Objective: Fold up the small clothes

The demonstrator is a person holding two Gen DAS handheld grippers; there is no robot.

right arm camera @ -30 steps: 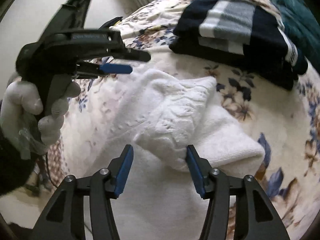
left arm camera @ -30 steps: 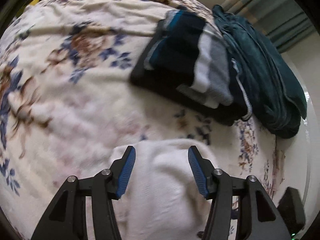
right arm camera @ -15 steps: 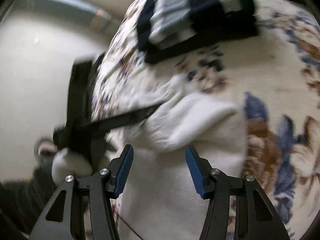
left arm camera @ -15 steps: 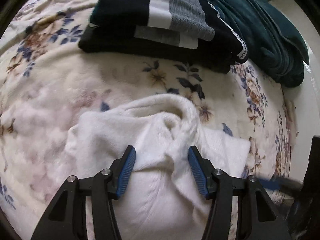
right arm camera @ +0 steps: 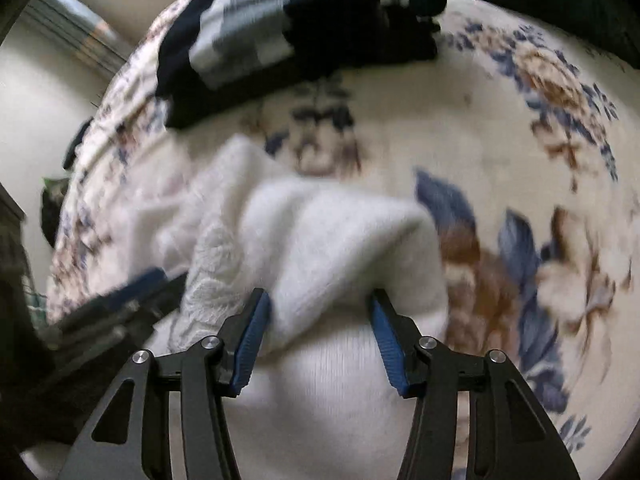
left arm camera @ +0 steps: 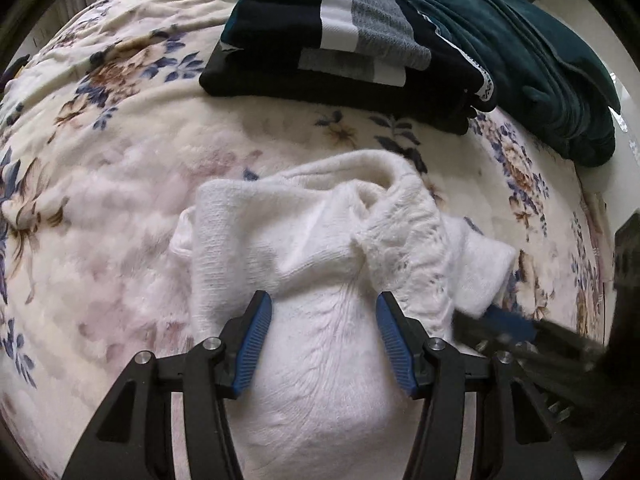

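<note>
Your left gripper (left arm camera: 319, 340) is spread wide, its blue pads on either side of the white sweater (left arm camera: 320, 264), nothing pinched. Your right gripper (right arm camera: 318, 340) is also spread wide, and a bunched fold of the same sweater sits in the gap between its pads; the right wrist view is motion-blurred, so you can't tell whether the pads actually touch the fabric. The white sweater lies rumpled and partly folded in the middle of the bed, on the floral blanket (left arm camera: 120, 128), with a knit sleeve draped over its top. In the left wrist view your right gripper shows as a blurred dark shape with a blue pad, just at the sweater's right end. In the right wrist view your left gripper shows blurred at the sweater's left side. Toward the far edge of the bed sits a folded stack of navy clothes (left arm camera: 344, 36) with white and grey stripes. Just beside it on the right lies a dark teal garment (left arm camera: 520, 52), bunched up. Both are well apart from the sweater.
</note>
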